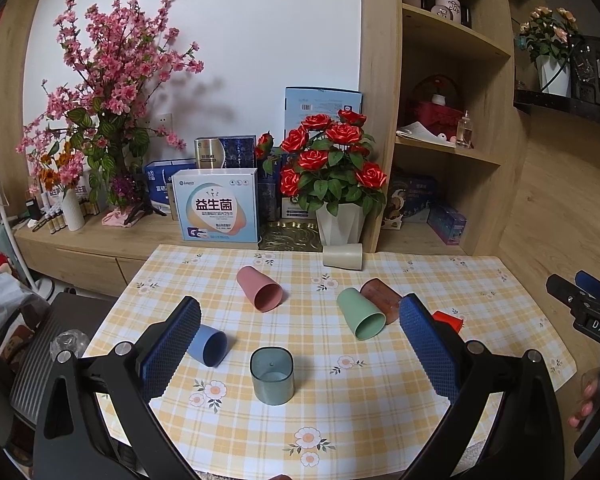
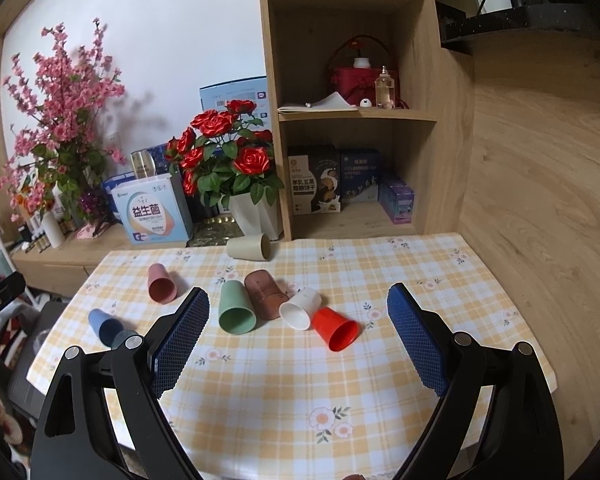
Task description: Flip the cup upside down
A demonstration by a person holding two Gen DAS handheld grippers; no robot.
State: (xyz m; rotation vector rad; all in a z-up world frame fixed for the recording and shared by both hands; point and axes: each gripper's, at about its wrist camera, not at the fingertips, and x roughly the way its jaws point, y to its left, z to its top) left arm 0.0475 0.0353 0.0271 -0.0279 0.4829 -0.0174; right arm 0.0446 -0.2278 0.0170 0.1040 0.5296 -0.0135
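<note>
Low in the frame's centre, my left claw hangs spread (empty); I'd pinch the translucent grey-green square cup mid-wall.

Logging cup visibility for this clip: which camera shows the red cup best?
The right wrist view: the red cup lies on its side in full sight. In the left wrist view only a corner shows behind a finger pad.

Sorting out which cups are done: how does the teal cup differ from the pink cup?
The teal cup stands on its mouth, base up; the pink cup lies on its side, mouth open toward the camera. The teal cup is translucent and squarish; the pink cup is opaque and round. Both sit untouched on the checked tablecloth.
</note>
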